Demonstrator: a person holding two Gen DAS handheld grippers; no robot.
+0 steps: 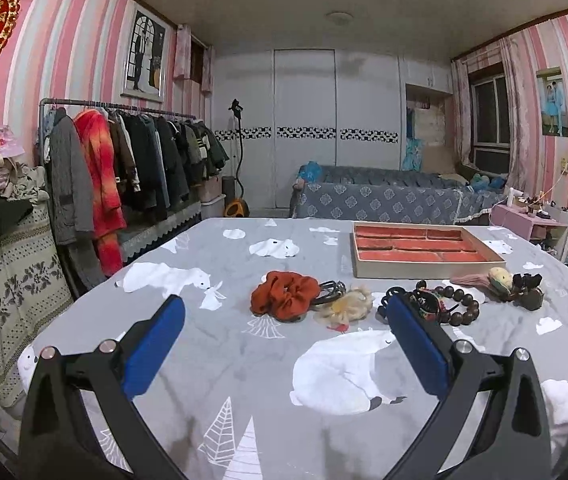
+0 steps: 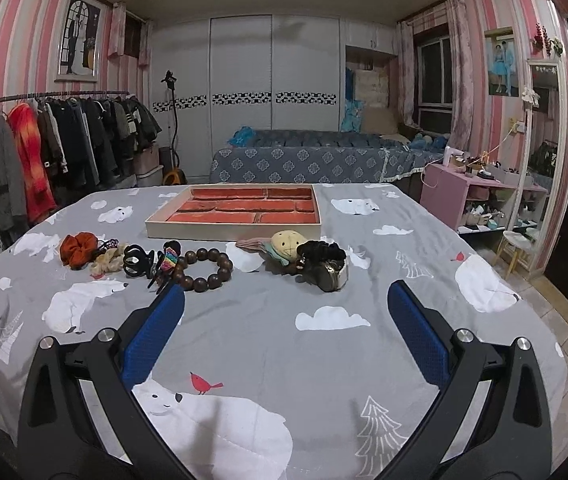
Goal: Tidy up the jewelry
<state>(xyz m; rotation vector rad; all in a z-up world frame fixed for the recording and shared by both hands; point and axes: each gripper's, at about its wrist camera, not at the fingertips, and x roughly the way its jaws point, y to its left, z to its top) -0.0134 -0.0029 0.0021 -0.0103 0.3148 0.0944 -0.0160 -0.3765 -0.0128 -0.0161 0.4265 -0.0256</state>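
Because the left gripper (image 1: 284, 320) hangs above the bedspread (image 1: 212, 344) with its blue pads spread wide and nothing between them, the left wrist view shows a choice not yet made, and that is where trouble could begin. Straight ahead lie the orange scrunchie (image 1: 286, 294), thin black hair ties (image 1: 330, 291) touching its right edge, and a cream scrunchie (image 1: 344, 307) just beside those. A grab at the orange one could catch the ties as well and drag both out of line. The right pad partly hides a black claw clip (image 1: 391, 293), so its exact pose cannot be told here. Beyond sits the compartment tray (image 1: 424, 270), all its red cells bare; its raised near wall could snag a low-carried item.

From the right wrist view, the right gripper (image 2: 284, 300) is equally wide apart and empty, poised over plain cloth. Nearest its left pad are the wooden bead bracelet (image 2: 204, 269) and a rainbow-striped clip (image 2: 170, 261), which touch; closing on the beads may tip the clip or roll the beads off the pads, since round beads give little flat hold. To the right, a yellow plush hair piece (image 2: 289, 244) rests against a black scrunchie (image 2: 322, 252) and a dark metallic clip (image 2: 332, 278), a cluster likely to come up together. Soft bedding under everything may give, letting the fingers pinch cloth too.
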